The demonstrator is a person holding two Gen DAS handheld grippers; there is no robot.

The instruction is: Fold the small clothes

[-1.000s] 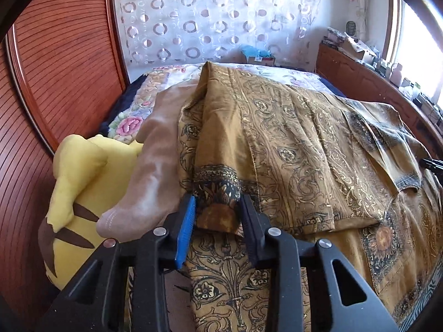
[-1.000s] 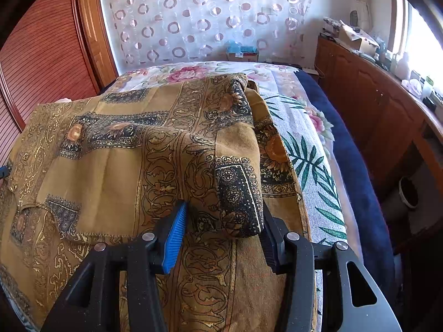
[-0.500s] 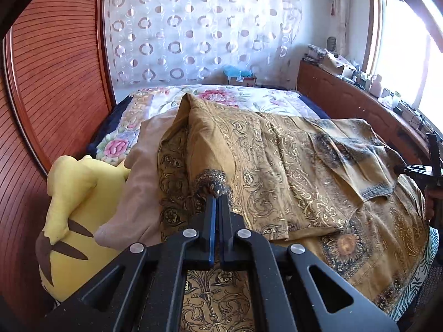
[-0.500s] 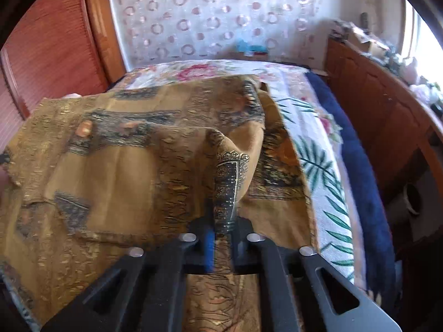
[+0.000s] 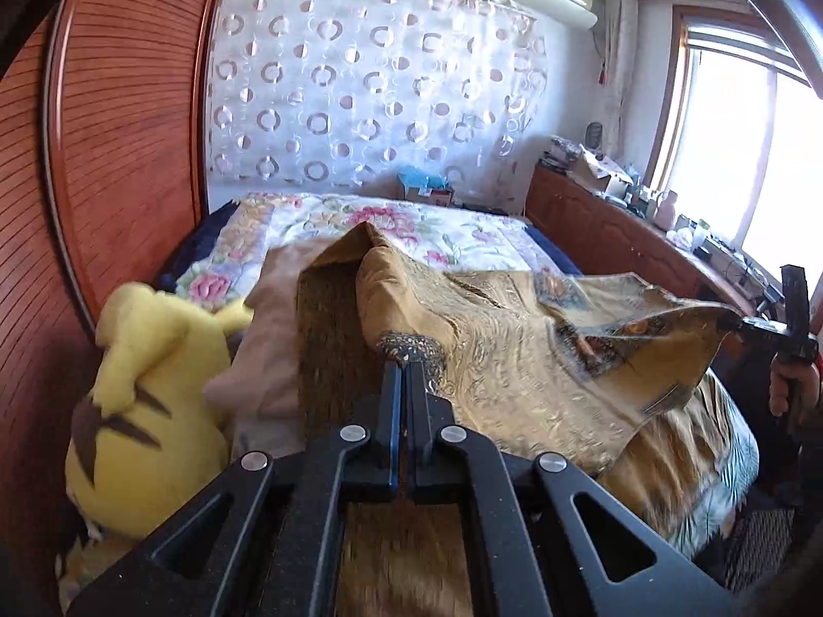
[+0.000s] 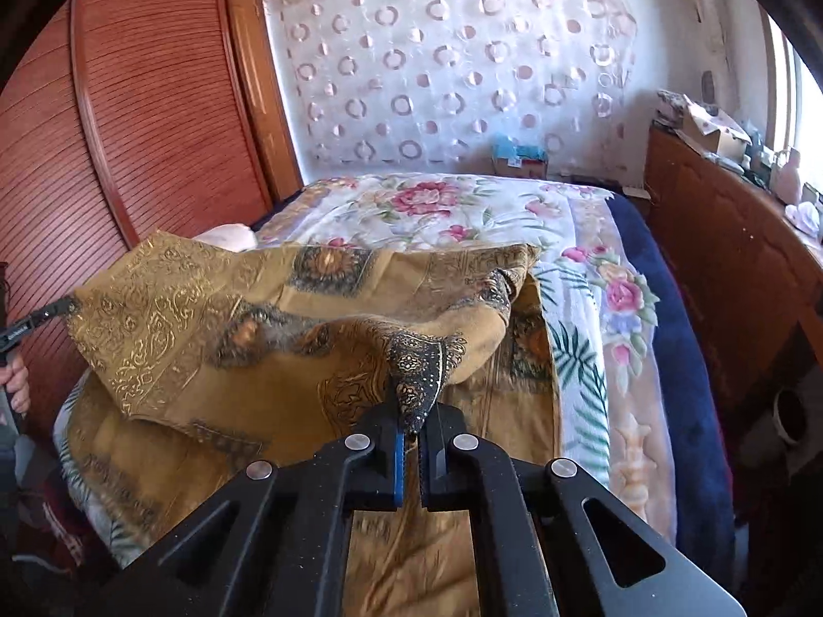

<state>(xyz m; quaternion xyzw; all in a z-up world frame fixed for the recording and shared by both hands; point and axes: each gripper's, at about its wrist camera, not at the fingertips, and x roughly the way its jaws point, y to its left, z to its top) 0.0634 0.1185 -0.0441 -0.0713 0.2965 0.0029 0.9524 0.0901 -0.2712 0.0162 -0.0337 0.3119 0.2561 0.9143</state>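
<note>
- Gold-and-brown patterned garment (image 5: pixel 519 360) hangs stretched between your two grippers above the bed (image 6: pixel 463 216), its lower part draped over the bed's near end.
- Your left gripper (image 5: pixel 406 365) has its fingers clenched on a dark, ornate cuff of the garment, the cloth rising in a peak just behind them.
- Your right gripper (image 6: pixel 411 421) has its fingers clamped tight on another dark patterned cuff, which sticks up between them.
- Each gripper also shows at the edge of the other's view, pinching its end of the lifted cloth, with your hand (image 5: pixel 792 385) wrapped round the handle.
- Beside the garment, on the left in the left wrist view, a beige cloth (image 5: pixel 272 329) lies next to a yellow plush toy (image 5: pixel 149 411).
- Behind, a floral bedspread (image 6: pixel 452 205) covers the bed, a circle-patterned curtain (image 5: pixel 370 87) hangs on the wall, and red-brown wooden panels (image 6: pixel 128 118) stand at left.
</note>
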